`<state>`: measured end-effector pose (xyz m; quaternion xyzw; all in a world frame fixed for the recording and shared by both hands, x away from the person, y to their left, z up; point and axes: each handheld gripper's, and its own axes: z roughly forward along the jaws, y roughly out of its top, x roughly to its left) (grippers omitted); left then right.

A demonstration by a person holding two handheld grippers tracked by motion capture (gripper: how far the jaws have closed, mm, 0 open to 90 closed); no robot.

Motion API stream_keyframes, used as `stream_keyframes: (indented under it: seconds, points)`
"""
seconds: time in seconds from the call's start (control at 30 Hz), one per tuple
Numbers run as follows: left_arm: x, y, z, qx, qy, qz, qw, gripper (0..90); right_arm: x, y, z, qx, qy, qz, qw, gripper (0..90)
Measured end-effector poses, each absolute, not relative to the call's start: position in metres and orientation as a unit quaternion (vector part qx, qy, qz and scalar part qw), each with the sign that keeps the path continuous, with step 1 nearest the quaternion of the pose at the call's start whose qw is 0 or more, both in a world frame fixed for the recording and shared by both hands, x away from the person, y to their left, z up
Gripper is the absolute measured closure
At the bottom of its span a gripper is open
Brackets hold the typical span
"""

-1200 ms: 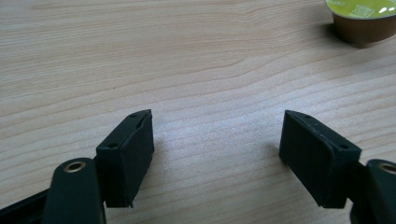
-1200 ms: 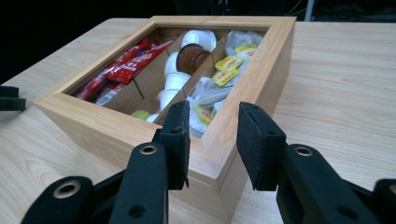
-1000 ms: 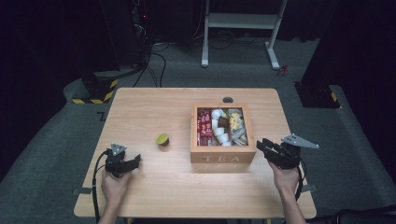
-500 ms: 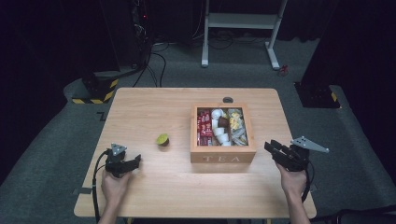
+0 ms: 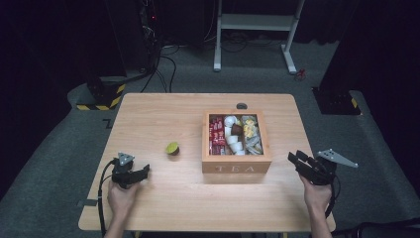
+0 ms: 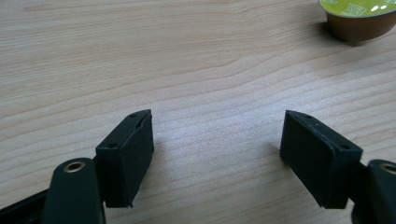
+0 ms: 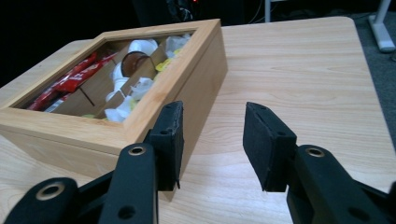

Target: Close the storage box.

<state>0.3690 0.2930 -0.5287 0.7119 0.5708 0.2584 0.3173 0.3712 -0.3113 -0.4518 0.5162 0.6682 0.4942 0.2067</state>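
Overhead, your left tongs rest on the table near a green-lidded capsule; your right tongs sit beside the tea box. Left gripper view: jaws wide apart, empty. Right gripper view: jaws parted, empty, just beside the box's corner.

The wooden box reads "TEA" on its front wall — the capsule lid's print (green) stays illegible.

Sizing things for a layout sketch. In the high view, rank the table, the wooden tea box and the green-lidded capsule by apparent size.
1. Table, by far the largest.
2. Wooden tea box, covering a small part of the tabletop.
3. Green-lidded capsule, much smaller than the box.
All sit at similar depth, so the order is safe.
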Motion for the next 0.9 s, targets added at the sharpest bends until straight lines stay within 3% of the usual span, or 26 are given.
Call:
stream_keyframes:
  seconds: [0.9]
  points:
    - [0.369,0.293,-0.529,0.713,0.57,0.258,0.317,25.9,0.378,-0.338,-0.489,0.576,0.656,0.44,0.212,51.2]
